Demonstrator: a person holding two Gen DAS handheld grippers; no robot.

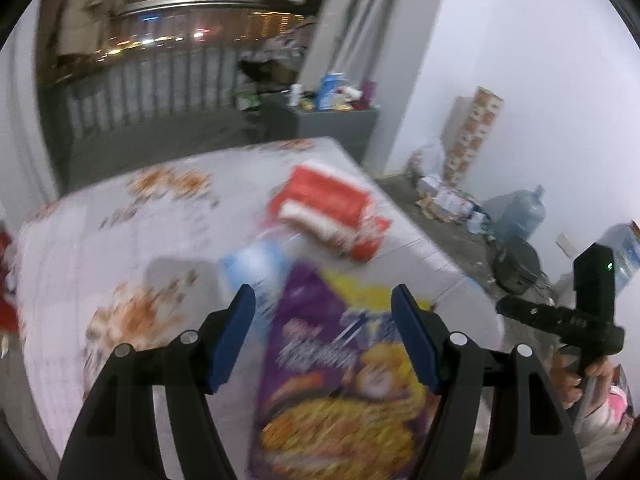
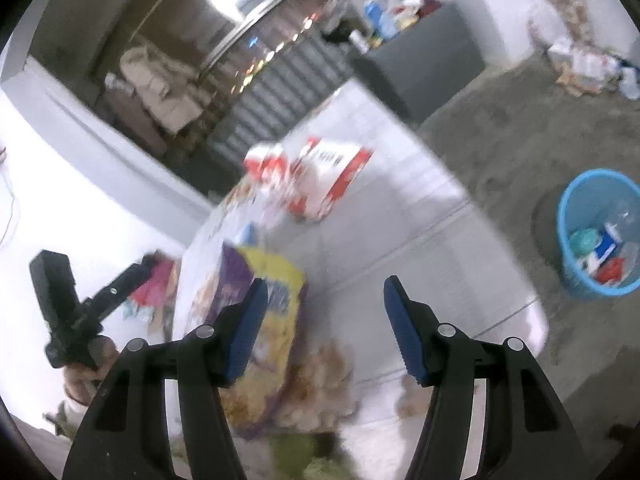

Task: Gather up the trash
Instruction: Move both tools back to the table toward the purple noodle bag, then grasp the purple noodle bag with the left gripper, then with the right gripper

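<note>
So the landmark here is the white table with the orange-flower printed cloth (image 1: 80,248), and pretty much everything hangs off that. Going left to right on it: a crumpled pale blue wrapper (image 1: 256,264), then the flat purple-and-yellow plastic noodle packet (image 1: 340,380), and farther back a red-and-white soft pack (image 1: 332,212).

The left gripper (image 1: 323,340) sits right over the packet's near half, blue fingers apart, nothing pinched. The packet's long axis seems to run straight away from it toward the table's far edge, so the fingers straddle it across the short way.

The right gripper (image 2: 324,330) is also spread and empty, over bare cloth with the packet (image 2: 256,312) off to its left. So I'd say the left one is nearer.

The round blue plastic bin (image 2: 600,236) sits on the floor off the table's right side.
</note>
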